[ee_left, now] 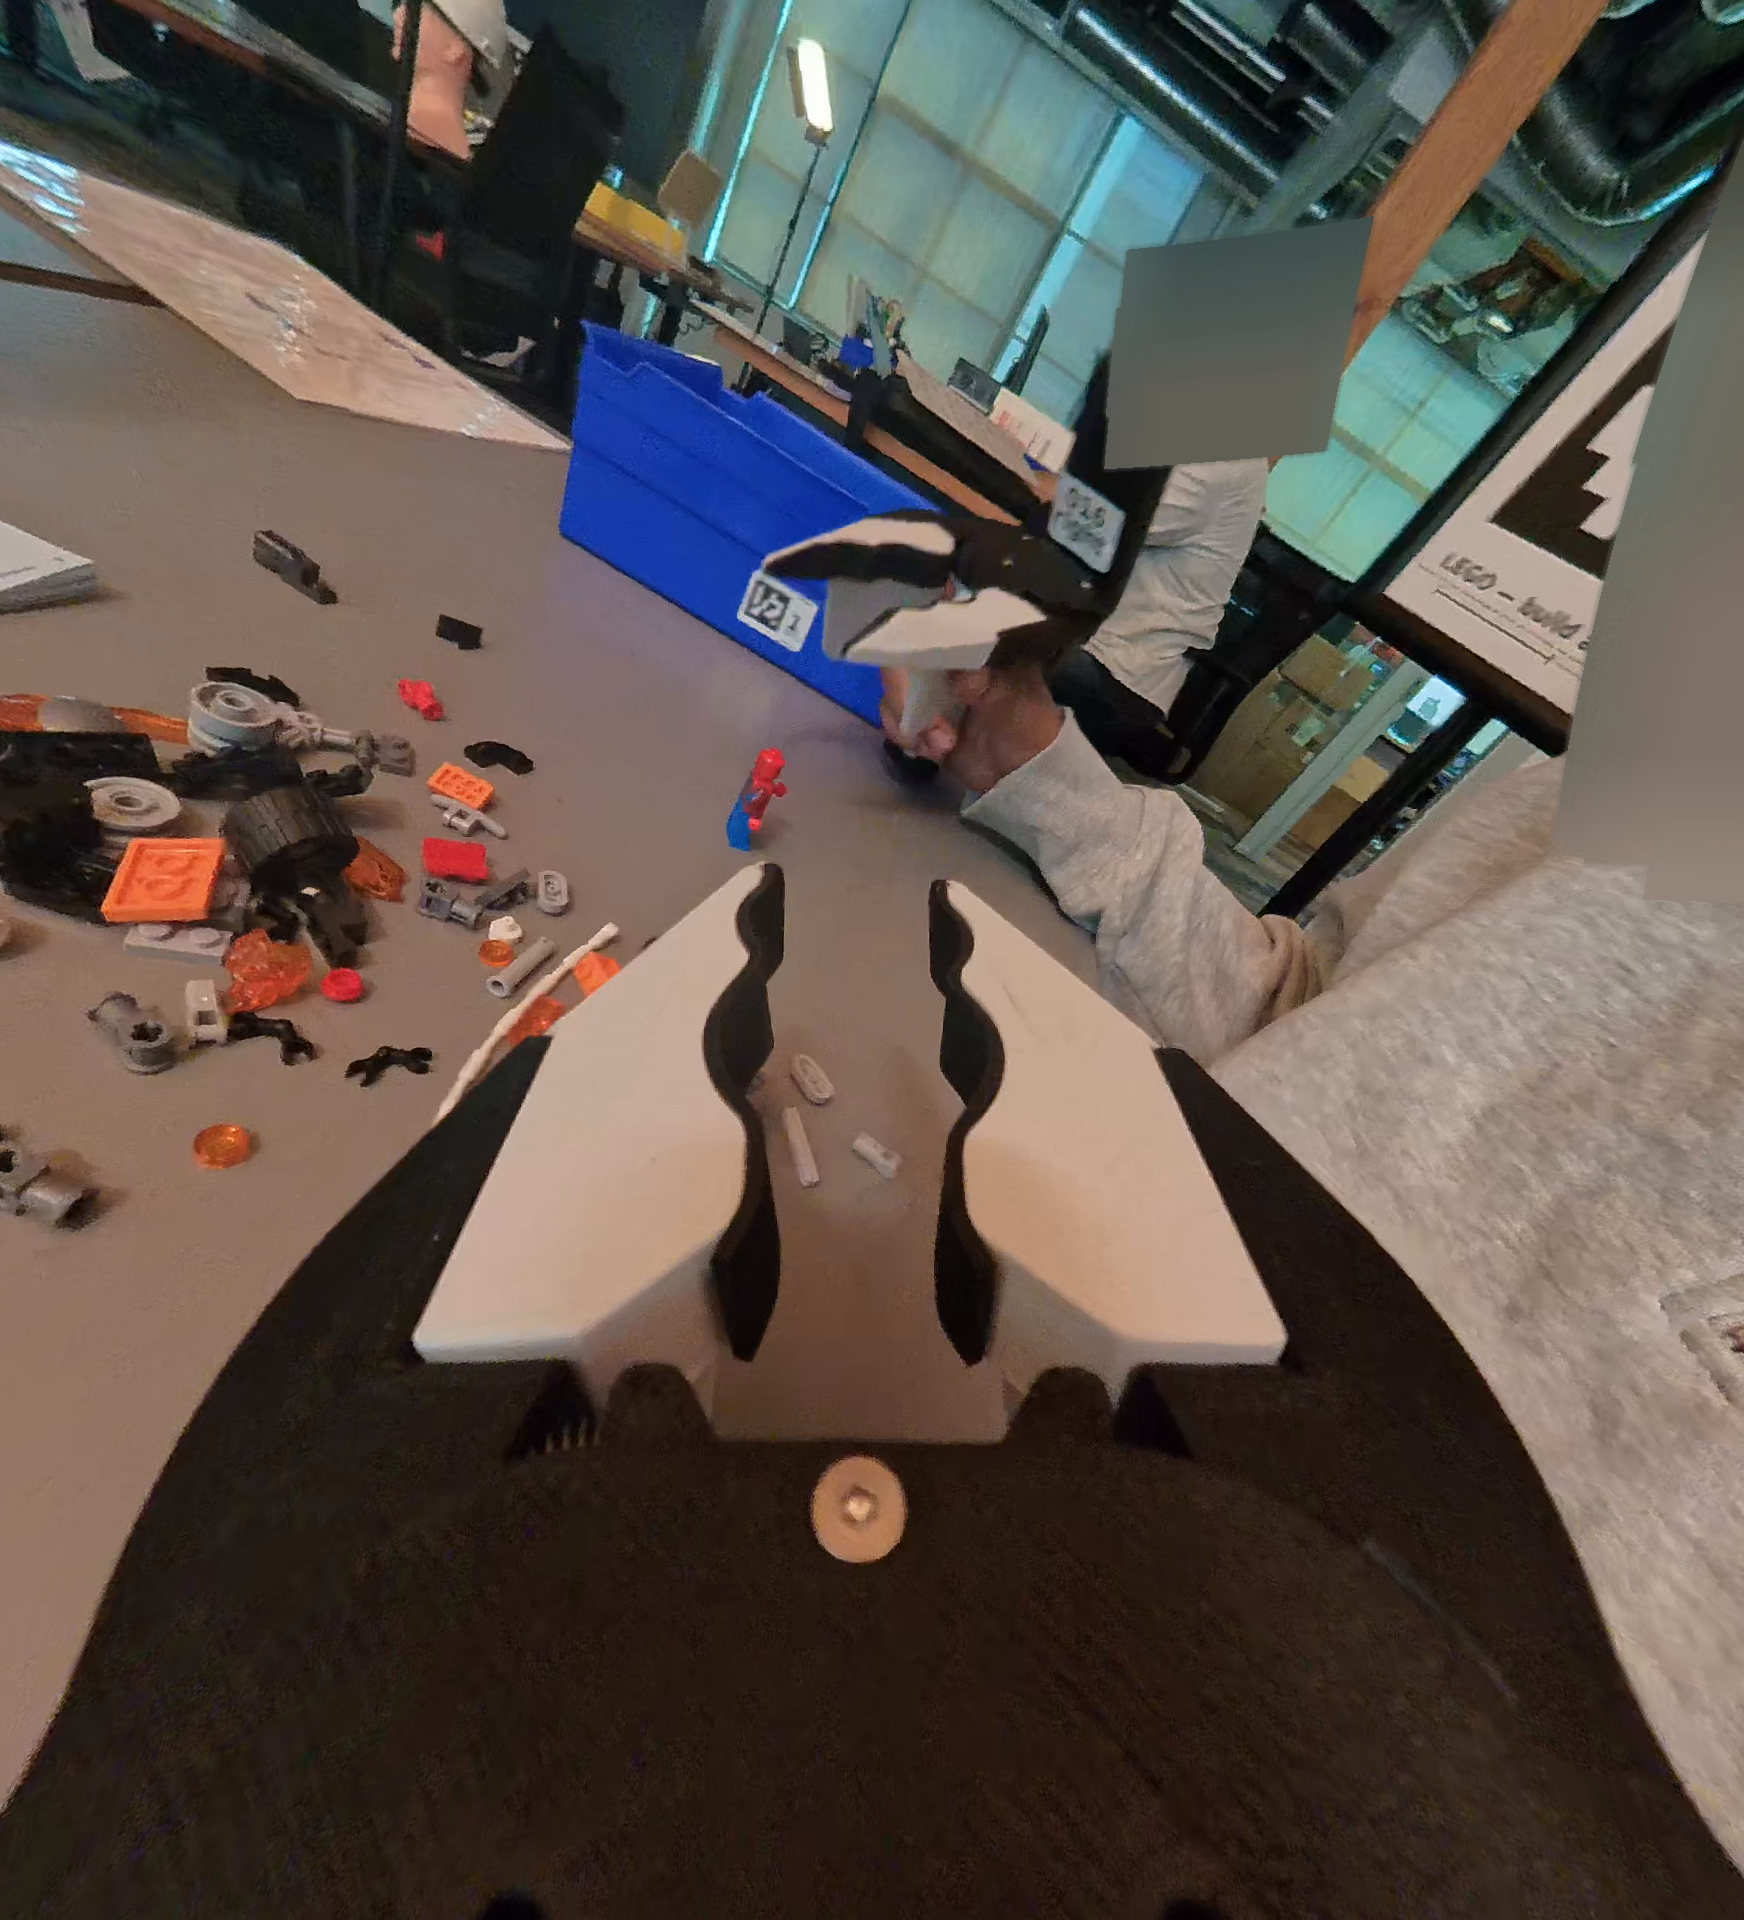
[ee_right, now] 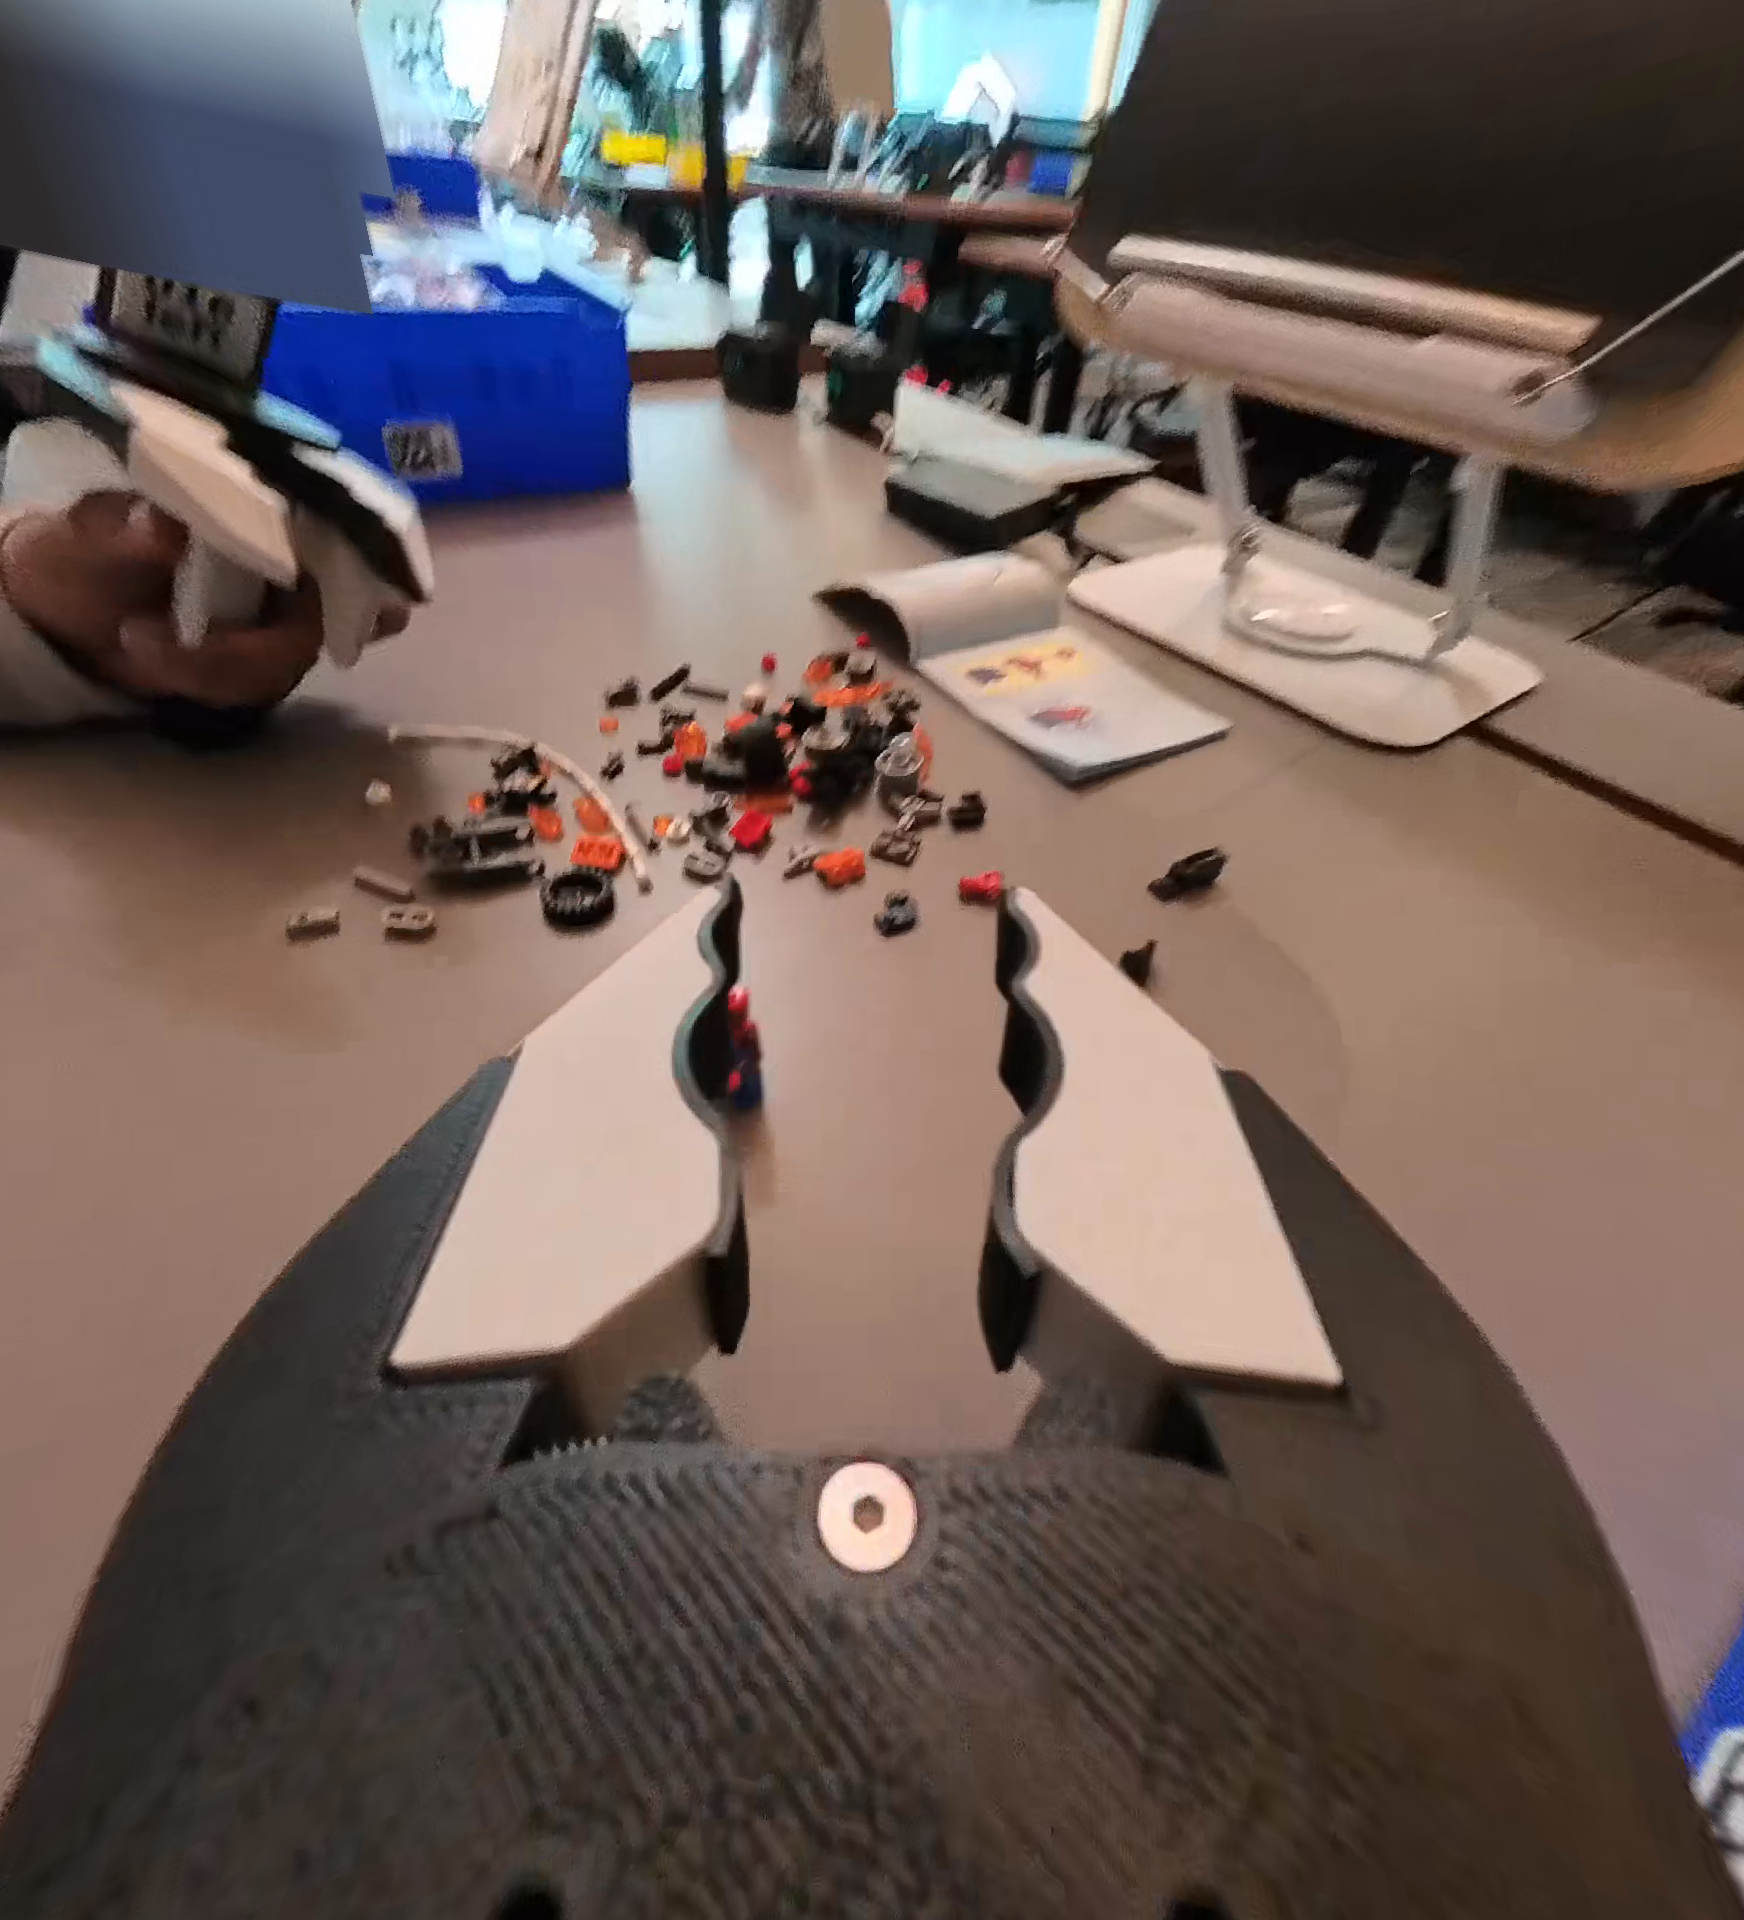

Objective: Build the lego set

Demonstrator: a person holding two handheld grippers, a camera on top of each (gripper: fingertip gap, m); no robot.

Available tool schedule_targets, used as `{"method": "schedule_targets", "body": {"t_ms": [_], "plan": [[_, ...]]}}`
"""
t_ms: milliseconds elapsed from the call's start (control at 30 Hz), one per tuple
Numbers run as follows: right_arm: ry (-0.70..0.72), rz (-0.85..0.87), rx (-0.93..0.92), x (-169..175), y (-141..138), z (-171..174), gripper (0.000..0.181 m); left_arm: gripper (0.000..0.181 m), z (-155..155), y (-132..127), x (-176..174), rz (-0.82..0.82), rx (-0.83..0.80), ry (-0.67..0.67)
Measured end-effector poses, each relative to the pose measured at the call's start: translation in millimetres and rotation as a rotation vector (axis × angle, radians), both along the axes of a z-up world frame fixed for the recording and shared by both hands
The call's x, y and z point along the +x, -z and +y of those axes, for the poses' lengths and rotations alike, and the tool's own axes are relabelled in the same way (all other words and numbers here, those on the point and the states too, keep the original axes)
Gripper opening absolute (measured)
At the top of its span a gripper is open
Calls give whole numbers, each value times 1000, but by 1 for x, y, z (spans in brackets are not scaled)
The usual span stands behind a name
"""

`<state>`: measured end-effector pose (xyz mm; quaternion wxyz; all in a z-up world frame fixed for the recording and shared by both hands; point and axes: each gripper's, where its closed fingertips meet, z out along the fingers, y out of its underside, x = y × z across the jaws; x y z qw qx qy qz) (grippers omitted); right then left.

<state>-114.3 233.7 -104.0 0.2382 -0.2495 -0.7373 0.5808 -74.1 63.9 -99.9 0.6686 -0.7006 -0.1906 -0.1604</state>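
A pile of loose lego pieces, black, orange, grey and red, lies on the grey table; it also shows in the right wrist view. A small red and blue minifigure stands upright apart from the pile. My left gripper is open and empty above three small light grey pieces. My right gripper is open and empty, low over the table; the minifigure stands between its fingers, close to the left one. Each gripper shows in the other's view, held in a hand.
A blue bin stands at the back of the table. An open instruction booklet lies right of the pile, with a white monitor stand behind it. A person's grey sleeve rests on the table. A white board lies far left. The gap from one gripper's tips to the other's is roughly 20 cm.
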Motion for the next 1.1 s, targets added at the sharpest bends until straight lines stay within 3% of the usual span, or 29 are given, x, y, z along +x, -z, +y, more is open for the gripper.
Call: {"method": "schedule_targets", "body": {"t_ms": [67,167,300,400,533,633,700,800,933,1100], "plan": [[56,31,-45,-4,-9,6,52,31,-2,-3,-13,-5,-6,-73],[143,71,-66,-7,-16,13,51,32,-1,-29,-51,-25,25,-230],[125,94,-50,-3,-17,9,48,45,33,-37,-105,61,-195,-249],[107,84,-40,0,-13,6,48,54,54,-9,-176,165,-424,-338],[101,99,-67,3,-18,6,47,73,69,54,-247,75,-688,-373],[111,87,-68,2,-15,8,47,84,80,81,-253,-3,-759,-313],[111,78,-75,2,-14,8,47,86,80,86,-254,44,-784,-315],[115,61,-69,0,-10,8,47,69,72,92,-260,147,-854,-357],[123,41,-42,-3,-4,7,48,67,71,93,-260,164,-868,-375],[129,32,-19,-5,0,7,47,14,67,92,-265,175,-867,-386]]}}
